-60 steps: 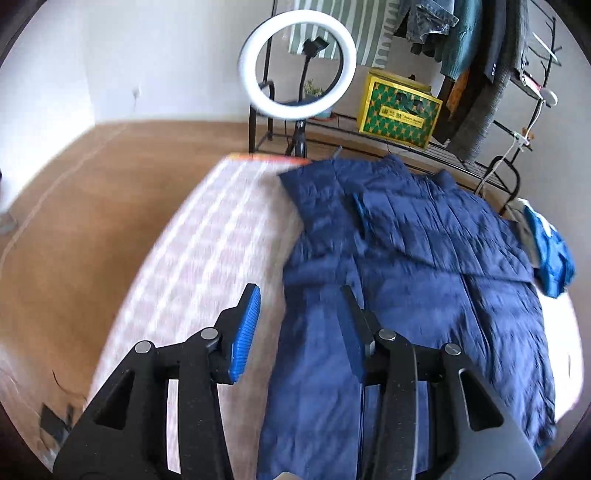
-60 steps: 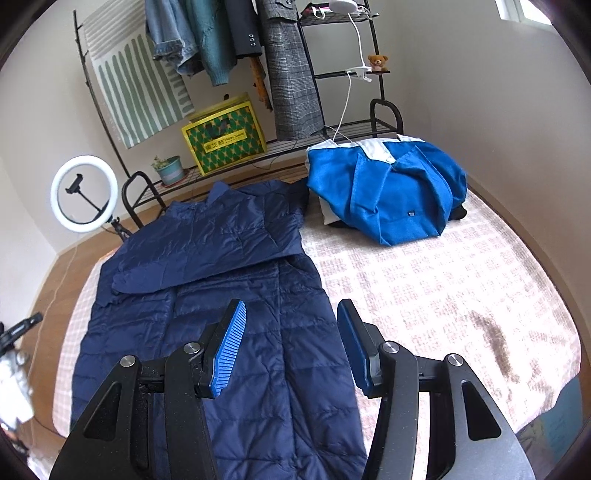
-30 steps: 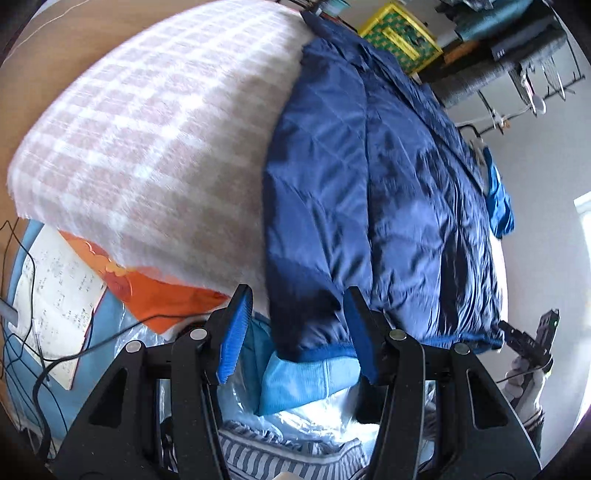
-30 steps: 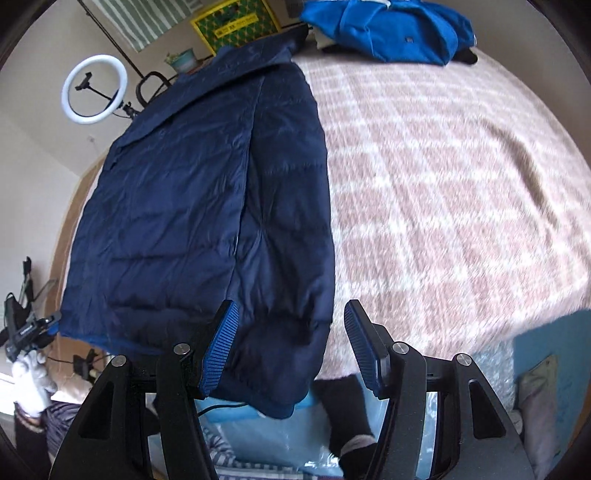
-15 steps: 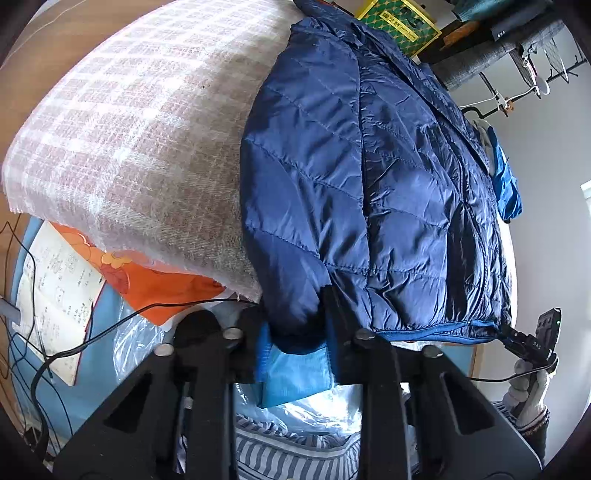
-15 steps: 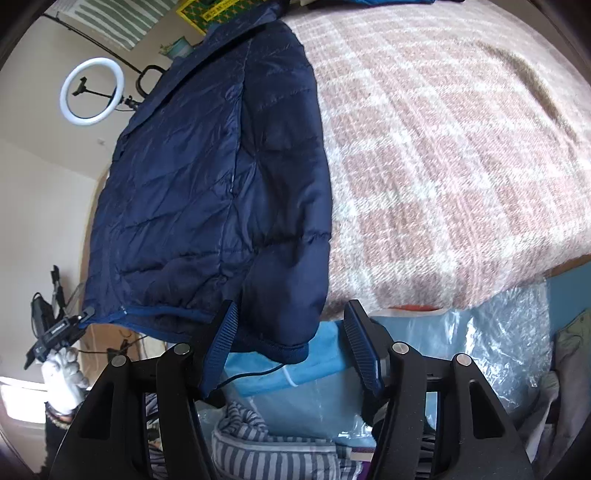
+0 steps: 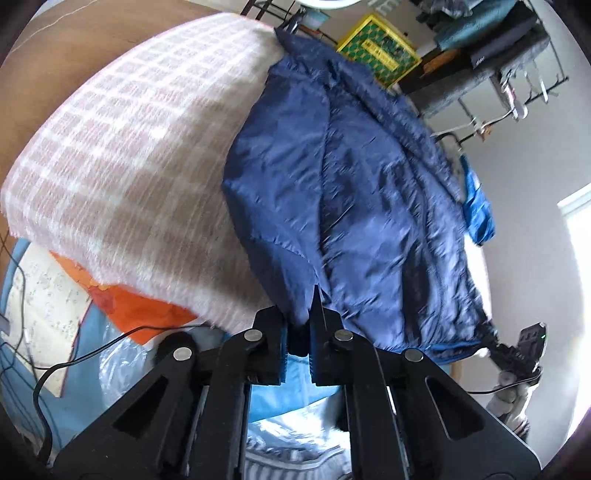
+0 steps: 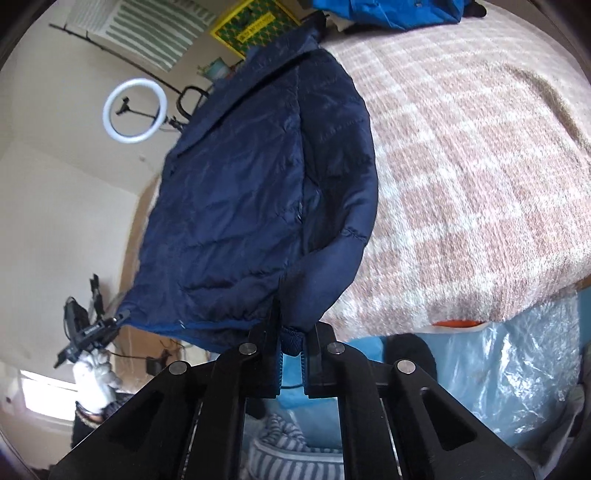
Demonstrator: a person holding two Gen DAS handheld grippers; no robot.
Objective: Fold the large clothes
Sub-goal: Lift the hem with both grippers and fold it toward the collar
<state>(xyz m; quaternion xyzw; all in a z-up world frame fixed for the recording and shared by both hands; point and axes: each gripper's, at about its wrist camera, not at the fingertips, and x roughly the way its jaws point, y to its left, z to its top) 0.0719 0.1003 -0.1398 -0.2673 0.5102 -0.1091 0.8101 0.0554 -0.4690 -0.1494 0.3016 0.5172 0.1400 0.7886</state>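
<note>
Left gripper: jaws have just been closing and now pinch the near hem corner of the navy padded coat, fabric bunched between the blue pads. Right gripper: jaws also just closed, clamped on the coat's other hem corner, where a ribbed cuff end sits between the pads. The coat lies lengthwise on the bed, hem at the near edge and slightly lifted off it, collar at the far end. Under it, a pink-and-white checked blanket covers the mattress; an orange sheet edge shows beneath the blanket. Clear plastic wrapping hangs below the bed edge. A white-gloved hand grips the opposite tool in the right wrist view. Far end of bed: a bright blue garment, heaped. Beyond the bed, a yellow-green patterned box stands on the low rack shelf; contents not visible. A ring light stands by the wall.
</note>
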